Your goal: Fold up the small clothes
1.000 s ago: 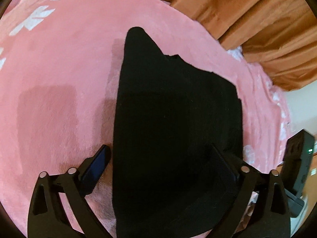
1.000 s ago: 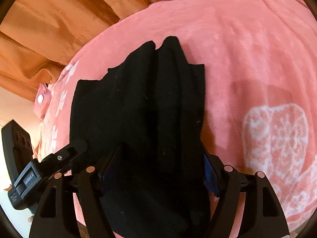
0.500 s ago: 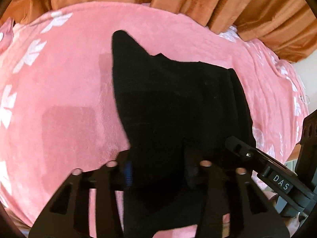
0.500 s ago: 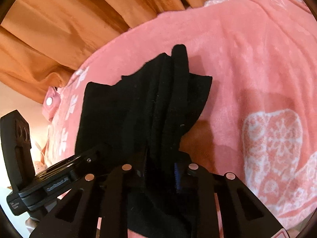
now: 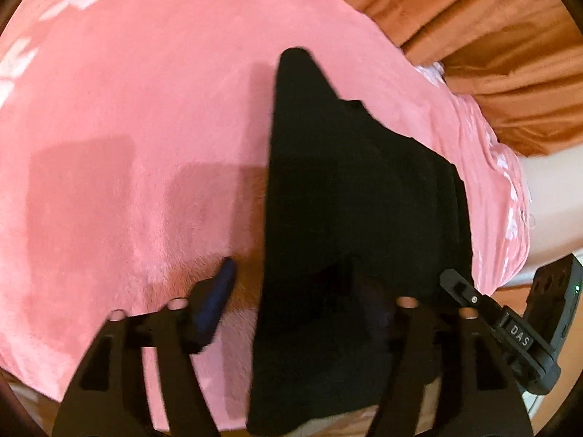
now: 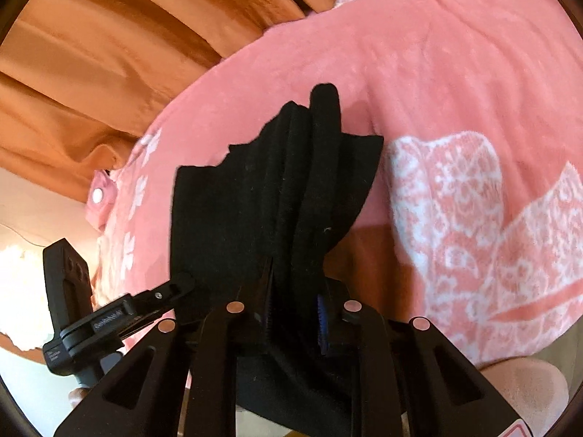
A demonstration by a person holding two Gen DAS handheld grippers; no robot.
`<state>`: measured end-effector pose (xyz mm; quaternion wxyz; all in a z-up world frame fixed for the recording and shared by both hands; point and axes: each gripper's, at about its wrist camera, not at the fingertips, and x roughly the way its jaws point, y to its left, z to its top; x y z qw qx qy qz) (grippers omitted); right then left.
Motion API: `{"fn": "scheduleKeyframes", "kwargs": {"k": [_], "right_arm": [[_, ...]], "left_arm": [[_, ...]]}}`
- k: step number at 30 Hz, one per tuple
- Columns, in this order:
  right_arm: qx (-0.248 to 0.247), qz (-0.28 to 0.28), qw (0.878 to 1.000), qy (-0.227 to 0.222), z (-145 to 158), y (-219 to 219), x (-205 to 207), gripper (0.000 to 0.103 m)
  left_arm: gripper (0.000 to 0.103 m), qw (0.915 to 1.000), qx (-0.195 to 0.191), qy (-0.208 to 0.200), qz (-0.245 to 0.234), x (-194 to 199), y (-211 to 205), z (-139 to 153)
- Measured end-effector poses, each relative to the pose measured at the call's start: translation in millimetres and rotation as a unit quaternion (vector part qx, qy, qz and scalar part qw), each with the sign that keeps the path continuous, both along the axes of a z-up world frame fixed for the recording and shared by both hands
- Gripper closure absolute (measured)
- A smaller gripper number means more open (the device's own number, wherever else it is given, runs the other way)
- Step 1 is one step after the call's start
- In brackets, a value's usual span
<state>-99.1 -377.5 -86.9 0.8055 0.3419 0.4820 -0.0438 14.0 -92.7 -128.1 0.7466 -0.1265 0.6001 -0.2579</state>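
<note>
Black plastic fingers of the right hand-held gripper [image 6: 293,309] are clenched on a bunched fold of the black garment [image 6: 277,196], the cloth pinched tight between the blue-edged pads at about 6 o'clock in the right wrist view. From that pinch the garment fans up toward 12 o'clock in several ridged pleats and ends in a rounded tip, its far part lying on the pink blanket [image 6: 455,73]. The left hand-held gripper [image 5: 291,291] has just been opening after a brief squeeze; its jaws now stand apart, the left finger [image 5: 218,291] clear of the cloth at 7 o'clock over bare blanket, while the right finger is lost against the dark fabric, so the garment's near edge lies partly between the jaws without a visible pinch. In the left wrist view the garment [image 5: 346,200] fills the middle and lower centre, tapering to a point at 12 o'clock. The other gripper's body shows at 4 o'clock there, and at 8 o'clock in the right wrist view. White floral patterns [image 6: 466,225] mark the blanket at 3 o'clock in the right wrist view. Orange curtains [image 6: 127,54] hang behind the bed from 9 to 12 o'clock.
</note>
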Motion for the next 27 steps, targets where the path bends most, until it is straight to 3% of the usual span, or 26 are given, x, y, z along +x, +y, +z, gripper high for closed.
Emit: {"fn": "scheduleKeyframes", "kwargs": {"k": [2, 4, 7, 10, 14, 20, 24, 27], "right_arm": [[-0.005, 0.000, 1.000, 0.008, -5, 0, 5, 0.085], [-0.001, -0.003, 1.000, 0.010, -7, 0, 7, 0.085], [-0.009, 0.010, 1.000, -0.020, 15, 9, 6, 0.086], [-0.032, 0.035, 0.997, -0.066, 58, 27, 7, 0.086], [-0.069, 0.058, 0.984, -0.151, 135, 49, 7, 0.086], [-0.069, 0.079, 0.951, -0.289, 246, 72, -1, 0.086], [-0.061, 0.100, 0.934, -0.338, 284, 89, 20, 0.086], [-0.048, 0.102, 0.940, -0.321, 269, 96, 62, 0.083]], "left_arm": [[0.032, 0.9995, -0.031, -0.001, 0.005, 3, -1, -4], [0.067, 0.9984, -0.053, 0.008, -0.018, 5, -8, 0], [0.078, 0.9972, -0.066, -0.007, -0.035, 2, -13, 23], [0.078, 0.9928, -0.101, -0.047, -0.045, -2, -5, 70], [0.078, 0.9808, -0.123, -0.137, -0.063, -9, 17, 157], [0.077, 0.9519, -0.140, -0.261, -0.077, -16, 67, 292], [0.076, 0.9420, -0.126, -0.306, -0.058, -8, 88, 324], [0.066, 0.9497, -0.091, -0.299, -0.024, 19, 97, 300]]}}
